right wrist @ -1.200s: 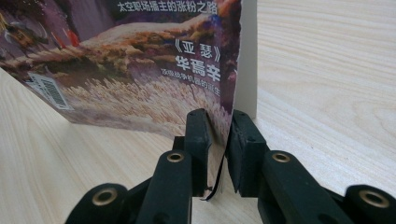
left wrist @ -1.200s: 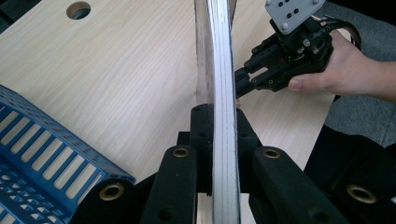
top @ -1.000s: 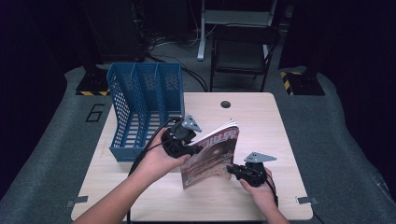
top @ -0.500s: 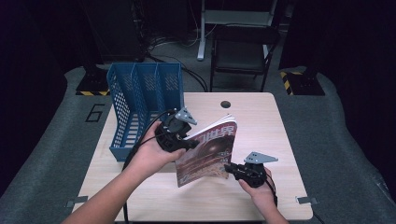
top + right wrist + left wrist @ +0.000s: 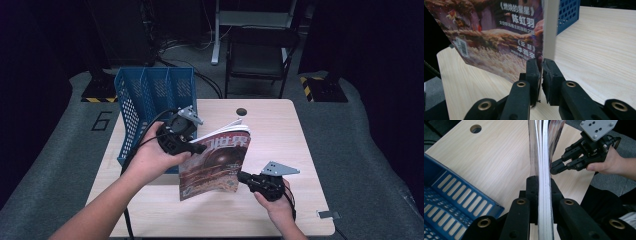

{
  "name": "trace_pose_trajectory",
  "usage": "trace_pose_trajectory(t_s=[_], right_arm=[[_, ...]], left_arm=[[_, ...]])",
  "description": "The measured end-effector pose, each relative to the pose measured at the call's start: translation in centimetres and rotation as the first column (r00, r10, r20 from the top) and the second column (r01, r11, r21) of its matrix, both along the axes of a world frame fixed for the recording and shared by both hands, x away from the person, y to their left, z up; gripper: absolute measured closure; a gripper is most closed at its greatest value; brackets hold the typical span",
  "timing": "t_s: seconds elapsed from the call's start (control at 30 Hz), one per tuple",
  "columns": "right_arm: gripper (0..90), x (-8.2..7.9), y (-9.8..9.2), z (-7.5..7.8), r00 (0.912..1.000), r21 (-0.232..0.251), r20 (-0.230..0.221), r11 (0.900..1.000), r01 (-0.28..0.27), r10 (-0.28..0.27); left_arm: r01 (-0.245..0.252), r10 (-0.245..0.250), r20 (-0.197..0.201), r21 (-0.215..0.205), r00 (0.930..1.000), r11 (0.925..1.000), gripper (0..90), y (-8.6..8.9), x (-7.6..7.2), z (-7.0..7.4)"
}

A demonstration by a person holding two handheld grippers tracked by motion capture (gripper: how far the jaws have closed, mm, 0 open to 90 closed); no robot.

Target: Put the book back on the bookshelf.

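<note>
- The left tool point(image 5: 196, 148) is pinching the upper left edge of a magazine point(image 5: 215, 162), its black jaws pressed together on the stacked pages; in the left gripper view the page edges point(image 5: 543, 182) run straight up between the two jaws
- The person's left hand point(image 5: 152, 157) wraps the body of that tool, with a grey three-cornered plate point(image 5: 189, 114) on top and a black cable trailing down toward the forearm
- The right tool point(image 5: 242, 176) is pinching the lower right edge of the same magazine; in the right gripper view the jaws have just been closing further and now clamp the thin cover and pages point(image 5: 539, 82) between them
- The person's right hand point(image 5: 274, 197) holds that tool from below, and the left gripper view shows this tool point(image 5: 554, 168) across the magazine, its tips touching the far side of the pages
- The magazine is held in the air between the two tools, tilted, with its reddish-brown cover facing the person and large white characters across the top; its lower corner hangs near the wooden surface point(image 5: 280, 130)
- In the right gripper view the back cover point(image 5: 499, 37) shows white printed characters and a barcode on a picture of pale grass
- Just to the left of the left tool stands a blue plastic file rack point(image 5: 145, 100) with three upright compartments and slotted walls, resting on the left part of the surface
- A round cable hole point(image 5: 242, 111) sits near the far edge of the surface, well apart from the magazine
- Beyond the surface a dark folding chair point(image 5: 260, 55) stands on a grey floor
</note>
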State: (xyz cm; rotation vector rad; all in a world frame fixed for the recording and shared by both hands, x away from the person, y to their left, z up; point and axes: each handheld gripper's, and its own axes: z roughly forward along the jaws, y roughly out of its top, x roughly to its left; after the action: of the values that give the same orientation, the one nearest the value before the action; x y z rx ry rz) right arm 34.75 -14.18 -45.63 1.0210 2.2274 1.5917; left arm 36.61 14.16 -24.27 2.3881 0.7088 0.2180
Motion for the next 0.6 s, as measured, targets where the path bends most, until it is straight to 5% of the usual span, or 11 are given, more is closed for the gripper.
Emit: trace_pose_trajectory(t_s=[0.27, 0.6], right_arm=[[78.6, 0.1, -0.5, -0.1, 0.9999, 0.020, -0.017, 1.000, 0.001, -0.001], [72.7, 0.4, -0.5, -1.0, 0.9983, 0.007, -0.058, 1.000, 0.004, -0.003]], left_arm=[[-0.037, 0.036, 0.029, 0.036, 0.9989, 0.9987, 84.0, 1.1, -0.1, 1.8], [-0.101, 0.101, 0.031, 0.005, 0.9944, 0.9948, 83.9, 3.9, 0.0, 5.0]])
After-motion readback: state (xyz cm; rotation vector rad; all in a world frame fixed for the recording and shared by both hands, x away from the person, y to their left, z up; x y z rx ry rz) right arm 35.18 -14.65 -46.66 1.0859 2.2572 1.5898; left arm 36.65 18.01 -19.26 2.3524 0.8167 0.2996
